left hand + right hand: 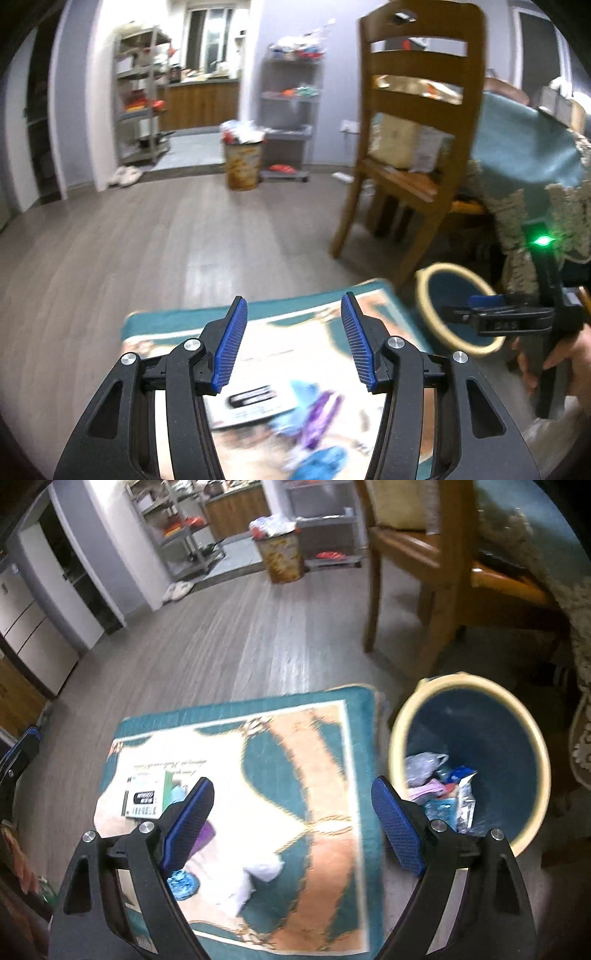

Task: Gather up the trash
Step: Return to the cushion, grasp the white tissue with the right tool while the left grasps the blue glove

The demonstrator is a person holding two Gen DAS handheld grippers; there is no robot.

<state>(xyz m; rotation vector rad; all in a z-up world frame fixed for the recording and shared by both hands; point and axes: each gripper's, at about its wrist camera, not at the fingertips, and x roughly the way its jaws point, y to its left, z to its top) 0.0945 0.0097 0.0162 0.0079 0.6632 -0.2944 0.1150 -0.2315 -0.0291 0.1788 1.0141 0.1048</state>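
The bin (469, 760) stood just beside the rug (325, 775), already holding several wrappers, so part of the job looked done. Still lying on the rug, away from the bin, were a white box (146, 799), a purple wrapper (203, 836), blue scraps (183, 884) and a crumpled tissue (258, 875). The right gripper (291, 823) gaped wide, empty; the left gripper (291, 343) stood half open, empty. Blur smeared the small litter.

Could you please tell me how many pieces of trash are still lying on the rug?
4: small box, purple wrapper, blue wrapper, white crumpled piece. The hand-held gripper may hide more.
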